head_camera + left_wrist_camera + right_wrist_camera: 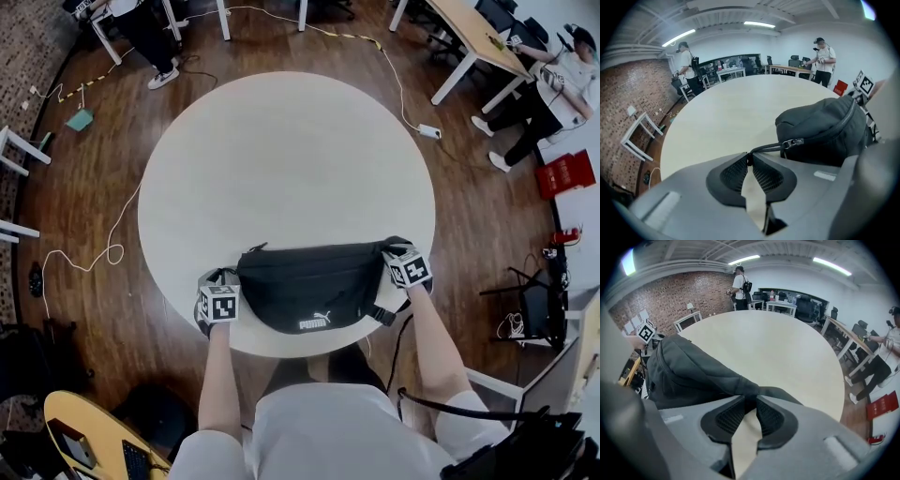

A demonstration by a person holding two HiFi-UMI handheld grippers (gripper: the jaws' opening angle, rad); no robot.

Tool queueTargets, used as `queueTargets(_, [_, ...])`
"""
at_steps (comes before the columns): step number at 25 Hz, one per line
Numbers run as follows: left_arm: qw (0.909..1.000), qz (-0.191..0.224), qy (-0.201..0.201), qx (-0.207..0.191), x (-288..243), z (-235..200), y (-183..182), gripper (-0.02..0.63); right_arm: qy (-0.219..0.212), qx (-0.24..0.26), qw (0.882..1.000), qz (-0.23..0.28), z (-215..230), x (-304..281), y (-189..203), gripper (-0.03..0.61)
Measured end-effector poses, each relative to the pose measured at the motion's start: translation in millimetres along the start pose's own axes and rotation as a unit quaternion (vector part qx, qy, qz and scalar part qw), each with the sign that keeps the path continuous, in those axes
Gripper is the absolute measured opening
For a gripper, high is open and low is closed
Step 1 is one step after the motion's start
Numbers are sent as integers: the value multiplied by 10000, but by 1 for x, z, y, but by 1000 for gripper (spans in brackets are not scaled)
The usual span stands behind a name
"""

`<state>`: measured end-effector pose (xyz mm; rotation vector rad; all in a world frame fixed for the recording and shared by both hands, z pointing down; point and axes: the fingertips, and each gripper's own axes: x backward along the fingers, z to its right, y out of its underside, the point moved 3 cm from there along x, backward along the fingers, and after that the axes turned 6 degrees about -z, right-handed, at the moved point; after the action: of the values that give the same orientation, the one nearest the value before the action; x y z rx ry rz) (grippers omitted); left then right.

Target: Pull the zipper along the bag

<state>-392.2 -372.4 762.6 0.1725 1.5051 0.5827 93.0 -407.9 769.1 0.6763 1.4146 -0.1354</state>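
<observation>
Plainly the bag (309, 281) looks soft and light, so my left gripper (747, 158) pinches its zipper cord (766, 148) while my right gripper (750, 401) clamps the bag end (754, 391).

Item 1: round table (281, 159), pale cream top with a matte finish, standing on a dark wooden floor (469, 187).

Item 2: black waist bag (309, 286), the only article resting directly on the tabletop. It is lying lengthwise along the edge nearest the camera wearer, just inside the rim, with a small white logo facing that near edge. Its padded body is bulging upward in the middle and tapering toward both ends. A metal zipper slider (792, 142) is sitting at the bag's left end, and a black pull cord (764, 148) is running out from it just above the tabletop.
</observation>
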Motion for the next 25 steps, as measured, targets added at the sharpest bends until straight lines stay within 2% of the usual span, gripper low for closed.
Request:
queueTargets(4, [9983, 210, 314, 433, 13, 12, 7, 63, 167, 202, 9996, 119, -3, 2, -2, 61])
queueTargets(6, [9968, 457, 351, 558, 29, 14, 9, 108, 308, 16, 9988, 371, -2, 13, 0, 69])
queueTargets(8, [9939, 748, 385, 708, 49, 15, 8, 154, 508, -289, 9937, 957, -1, 39, -5, 93])
queueTargets(10, [9899, 1079, 439, 813, 74, 17, 6, 169, 598, -407, 9835, 1660, -12, 77, -16, 103])
queueTargets(12, [9847, 1437, 536, 833, 101, 25, 2, 178, 593, -284, 9722, 2249, -32, 115, -23, 104])
queueTargets(15, [9753, 1974, 745, 645, 146, 58, -8, 189, 494, -88, 9536, 2970, -71, 169, -21, 104])
queueTargets(17, [9650, 2420, 890, 482, 182, 89, -14, 198, 360, -98, 9363, 3491, -99, 206, -13, 106])
queueTargets(20, [9416, 3173, 1067, 369, 243, 143, -22, 207, 116, -229, 9070, 4204, -136, 253, 10, 114])
queueTargets(23, [9201, 3752, 1098, 235, 297, 204, -14, 227, -31, 41, 8947, 4467, -162, 283, 50, 172])
queueTargets(25, [9087, 4046, 1008, 183, 329, 244, 0, 232, -45, 274, 8824, 4697, -172, 310, 79, 211])
